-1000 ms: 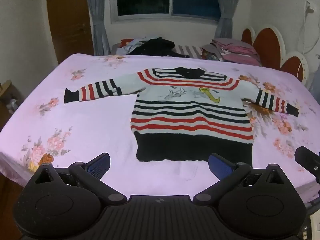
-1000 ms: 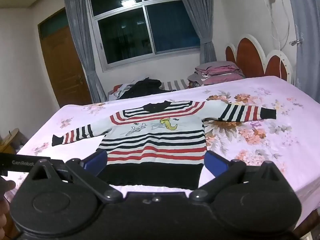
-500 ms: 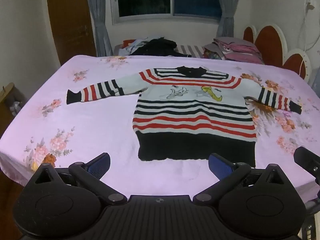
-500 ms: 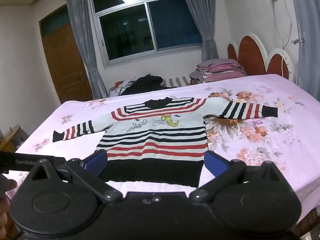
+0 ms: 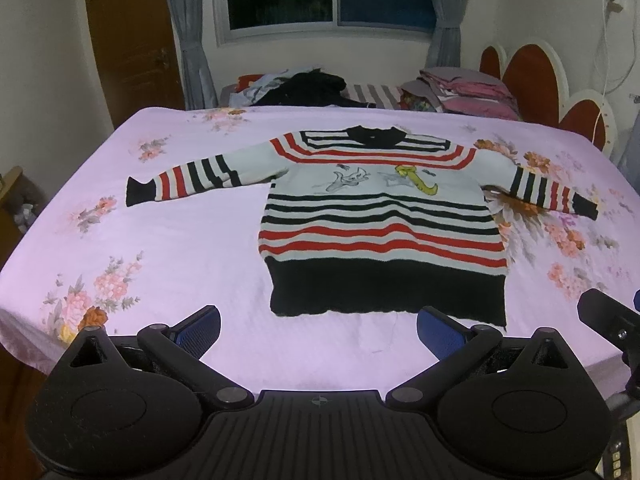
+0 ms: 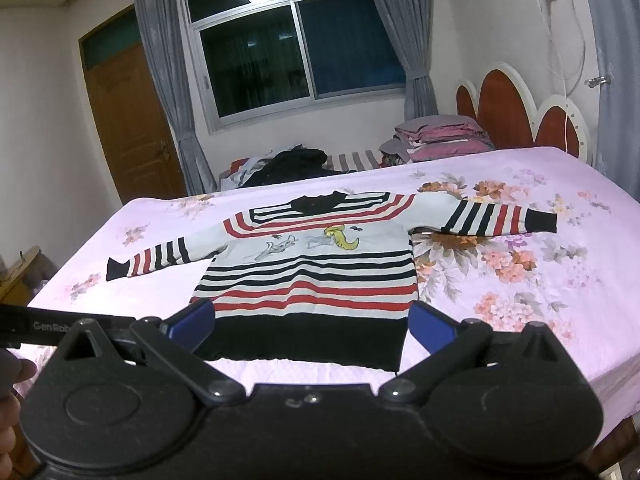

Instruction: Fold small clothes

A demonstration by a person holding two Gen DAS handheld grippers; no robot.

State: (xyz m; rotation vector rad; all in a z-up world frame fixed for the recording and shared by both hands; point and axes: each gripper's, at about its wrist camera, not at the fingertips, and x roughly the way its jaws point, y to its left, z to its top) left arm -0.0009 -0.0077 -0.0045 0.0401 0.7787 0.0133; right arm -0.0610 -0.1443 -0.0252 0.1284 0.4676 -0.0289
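Left hand-held gripper (image 5: 318,330) and right hand-held gripper (image 6: 312,320): fingers spread wide, gripping nothing, poised at the near edge of the bed (image 5: 180,248). Just ahead, striped sweater (image 5: 380,216) spread flat, both sleeves outstretched. No fold made yet; all folding left.

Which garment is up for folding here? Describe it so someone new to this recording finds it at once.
Start at the big bed with the pink floral sheet. Spread flat on it, sleeves out to both sides, lies the striped sweater. Unlike the crumpled dark clothes heap and the stacked pink bedding beyond the bed, it has red, black and white stripes, a black hem and cartoon figures on the chest.
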